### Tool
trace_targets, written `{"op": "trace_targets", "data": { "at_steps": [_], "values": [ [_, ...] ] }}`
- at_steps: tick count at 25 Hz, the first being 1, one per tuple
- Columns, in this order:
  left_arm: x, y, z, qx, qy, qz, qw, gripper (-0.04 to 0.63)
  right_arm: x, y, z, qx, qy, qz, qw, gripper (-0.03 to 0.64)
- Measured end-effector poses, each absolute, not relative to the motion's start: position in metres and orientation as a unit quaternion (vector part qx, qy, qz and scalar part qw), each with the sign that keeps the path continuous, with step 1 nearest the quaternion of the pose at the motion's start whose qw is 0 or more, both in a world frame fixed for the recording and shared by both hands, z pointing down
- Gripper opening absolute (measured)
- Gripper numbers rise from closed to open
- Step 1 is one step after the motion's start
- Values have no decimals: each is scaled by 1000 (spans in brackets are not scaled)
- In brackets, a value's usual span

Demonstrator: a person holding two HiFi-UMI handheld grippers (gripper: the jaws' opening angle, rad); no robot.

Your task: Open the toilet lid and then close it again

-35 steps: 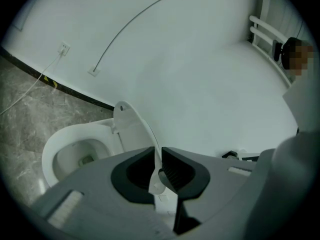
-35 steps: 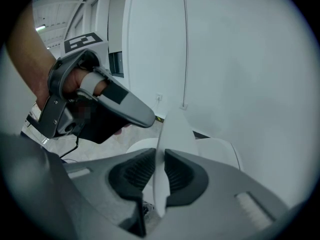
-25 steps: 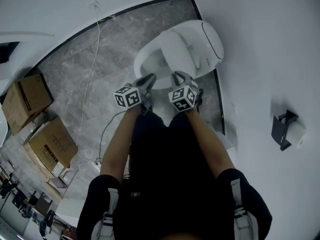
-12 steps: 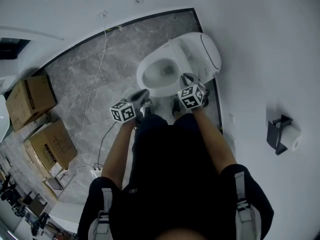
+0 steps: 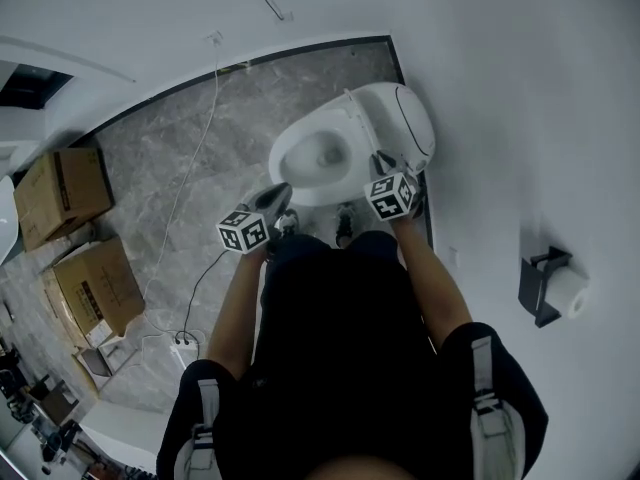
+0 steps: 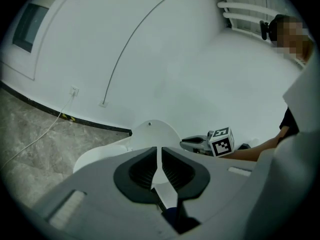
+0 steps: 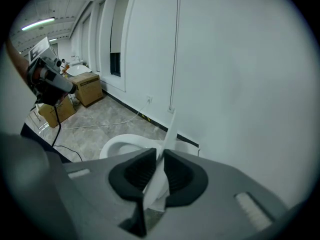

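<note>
The white toilet stands against the wall with its bowl showing. Its lid is raised nearly upright and seen edge-on. My right gripper is shut on the lid's free edge. In the right gripper view the thin white lid runs up between my right gripper's pads, with the seat ring below it. My left gripper hangs in front of the bowl, off the toilet. The left gripper view shows my left gripper shut and empty, with the lid and the right gripper beyond it.
Cardboard boxes sit on the grey stone floor at the left. A white cable runs across the floor from a wall socket. A paper roll holder hangs on the wall at the right. The wall is close behind the toilet.
The lid has swung from leaning over the bowl to nearly upright, uncovering the bowl. My right gripper moved right and back with it. My left gripper drew left, away from the toilet.
</note>
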State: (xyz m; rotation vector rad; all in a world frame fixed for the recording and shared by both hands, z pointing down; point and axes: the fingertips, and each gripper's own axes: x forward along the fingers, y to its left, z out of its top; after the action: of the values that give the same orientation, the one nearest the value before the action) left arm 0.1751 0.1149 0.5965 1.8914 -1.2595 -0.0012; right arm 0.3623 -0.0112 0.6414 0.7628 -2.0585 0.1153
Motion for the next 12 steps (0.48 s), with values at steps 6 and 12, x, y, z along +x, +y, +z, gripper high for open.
{"op": "trace_targets", "data": {
  "at_steps": [6, 12],
  "values": [
    [179, 124, 598, 735, -530, -15, 423, 29, 389, -30, 638, 313, -835, 40, 450, 52],
    [185, 131, 596, 717, -553, -29, 423, 29, 411, -47, 635, 321, -837, 55, 440, 52]
  ]
}}
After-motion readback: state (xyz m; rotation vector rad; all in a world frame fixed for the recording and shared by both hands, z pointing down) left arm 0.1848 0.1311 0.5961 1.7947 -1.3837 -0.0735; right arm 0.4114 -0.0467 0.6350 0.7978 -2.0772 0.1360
